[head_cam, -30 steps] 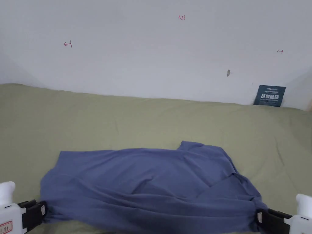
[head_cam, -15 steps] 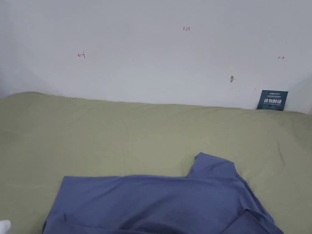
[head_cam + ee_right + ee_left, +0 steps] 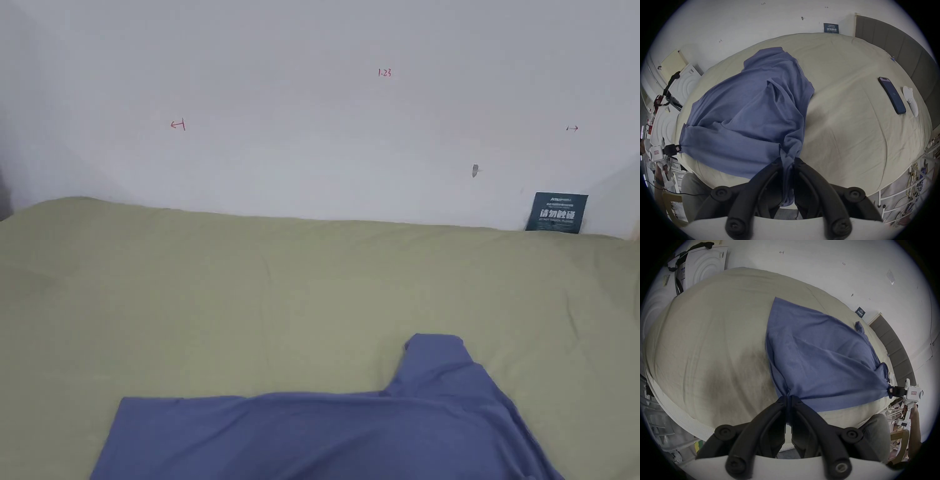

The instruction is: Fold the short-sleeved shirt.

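Note:
A blue short-sleeved shirt lies spread on the olive bed cover at the bottom of the head view, one sleeve pointing toward the wall. In the left gripper view my left gripper is shut on a bunched corner of the shirt at the near bed edge. The right gripper grips the other corner far right there. In the right gripper view my right gripper is shut on gathered cloth of the shirt, which hangs down between its jaws. The left gripper holds the far-left corner.
A dark sign leans on the white wall behind the bed. A phone and a white remote-like object lie on the bed's right side. A grey headboard stands to the right, white appliances to the left.
The head camera has tilted up, so the wall marks and sign sit lower. Both grippers and the shirt's near edge have dropped below the frame; the shirt looks flatter and pulled nearer.

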Motion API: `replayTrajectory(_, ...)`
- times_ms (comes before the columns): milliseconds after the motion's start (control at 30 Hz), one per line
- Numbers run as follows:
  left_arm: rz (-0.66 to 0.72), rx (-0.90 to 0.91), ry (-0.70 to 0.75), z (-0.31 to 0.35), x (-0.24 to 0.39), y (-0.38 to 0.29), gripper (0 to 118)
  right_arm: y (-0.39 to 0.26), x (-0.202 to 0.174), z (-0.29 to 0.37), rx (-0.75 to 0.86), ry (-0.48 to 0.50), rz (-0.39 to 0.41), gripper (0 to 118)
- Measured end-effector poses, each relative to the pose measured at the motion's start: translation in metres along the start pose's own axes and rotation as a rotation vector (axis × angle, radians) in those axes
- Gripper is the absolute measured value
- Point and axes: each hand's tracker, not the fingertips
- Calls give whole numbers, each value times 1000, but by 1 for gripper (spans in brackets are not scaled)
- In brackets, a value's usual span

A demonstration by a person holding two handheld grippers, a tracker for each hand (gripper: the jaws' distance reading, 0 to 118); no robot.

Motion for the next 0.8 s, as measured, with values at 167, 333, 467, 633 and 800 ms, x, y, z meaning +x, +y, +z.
replayTrajectory(167, 53, 132, 41, 36, 0, -2, 70, -3, -1, 37, 71, -47, 6, 85)
replayTrajectory(333, -39, 474, 78, 122, 38, 15, 79, 15, -18, 111, 331, -24, -23, 90)
replayTrajectory(467, -196, 516, 33, 127, 101, 37, 79, 32, -63, 126, 479, -3, 86, 90)
replayTrajectory(633, -310, 532, 112, 98, 176, 28, 49, 30, -126, 116, 523, -72, 187, 24)
replayTrajectory(800, -343, 532, 142, 69, 212, 1, 0, 3, -166, 93, 517, -83, 204, 1)
